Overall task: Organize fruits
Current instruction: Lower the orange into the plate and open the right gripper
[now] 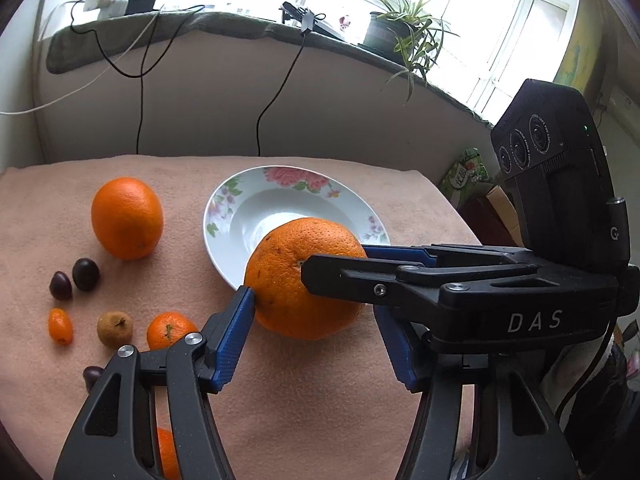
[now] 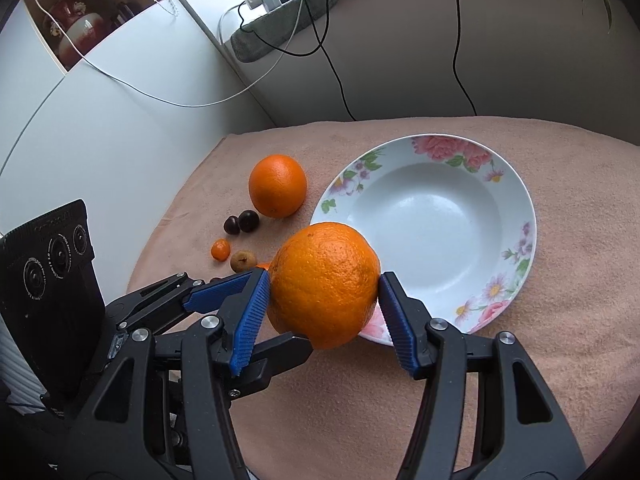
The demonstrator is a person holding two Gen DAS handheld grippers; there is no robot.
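Quick update from the fruit sorting. The big round orange with the pebbly peel (image 2: 326, 284) is basically a ball, so it has no real long axis to speak of. Its stem dimple points up and toward my left-hand camera, half tucked behind a black finger of my right claw (image 2: 324, 280). That claw is clamped on it, with a blue ribbed pad pressed into each side. My left claw (image 1: 314, 302) straddles the same orange from the other direction. One blue pad is against the peel, but the other one's contact is hidden behind the right claw's finger, so I can't tell if it's actually gripping. The orange sits right at the near-left rim of the white deep plate with pink flowers (image 2: 440, 146), which has nothing in it. Off to the left on the peach terry cloth covering the table (image 1: 320, 400) sits the rest of the bunch. There's a smoother second orange (image 1: 127, 218), two dark purple plum-like fruits (image 1: 85, 274) touching each other, a little oval kumquat (image 1: 60, 326), a brownish wrinkled fruit (image 1: 115, 329) and a small mandarin (image 1: 170, 330). All of them are well clear of the plate, and the only thing crowding the orange is my own two claws crossing each other.
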